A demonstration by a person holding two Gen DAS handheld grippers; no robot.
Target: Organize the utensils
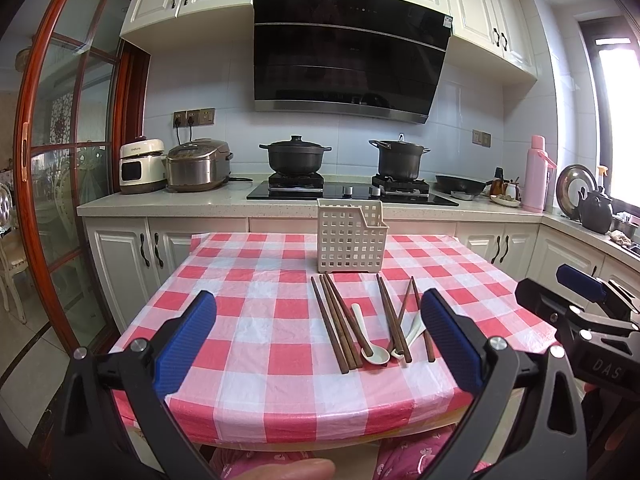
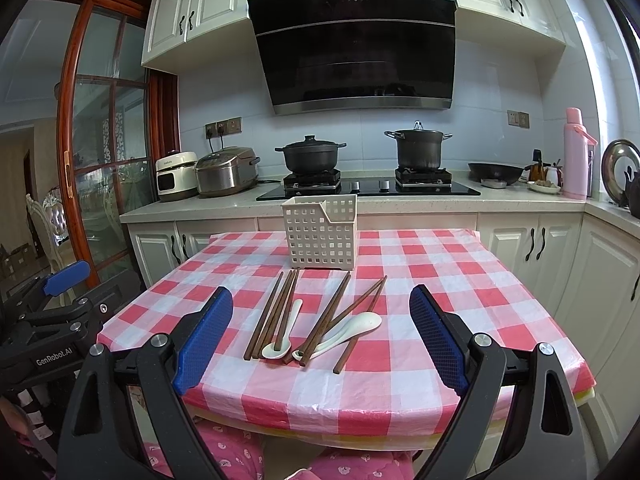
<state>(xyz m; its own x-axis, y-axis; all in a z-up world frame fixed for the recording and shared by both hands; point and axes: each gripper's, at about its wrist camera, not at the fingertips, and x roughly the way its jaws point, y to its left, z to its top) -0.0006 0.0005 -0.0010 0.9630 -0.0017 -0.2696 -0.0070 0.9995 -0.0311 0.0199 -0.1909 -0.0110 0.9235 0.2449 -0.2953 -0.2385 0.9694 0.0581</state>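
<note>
Several brown wooden chopsticks [image 1: 336, 322] [image 2: 276, 312] and two white ceramic spoons [image 1: 370, 340] [image 2: 280, 332], the second spoon [image 1: 412, 330] [image 2: 348, 330] among crossed chopsticks, lie on a red-and-white checked table [image 1: 248, 320] [image 2: 440, 280]. A white perforated utensil basket [image 1: 350, 242] [image 2: 320, 234] stands upright behind them; its inside is hidden. My left gripper [image 1: 320, 344] is open and empty over the table's near edge. My right gripper [image 2: 322, 340] is open and empty, also near the front edge, with the utensils between its fingers in view.
Behind the table runs a kitchen counter [image 1: 160, 200] with a rice cooker [image 1: 198, 164], two black pots on a hob [image 1: 296, 156] [image 1: 400, 158] and a pink flask [image 1: 536, 174]. A wooden glass door [image 1: 60, 160] stands at left. The right gripper's body [image 1: 580, 316] shows at the table's right.
</note>
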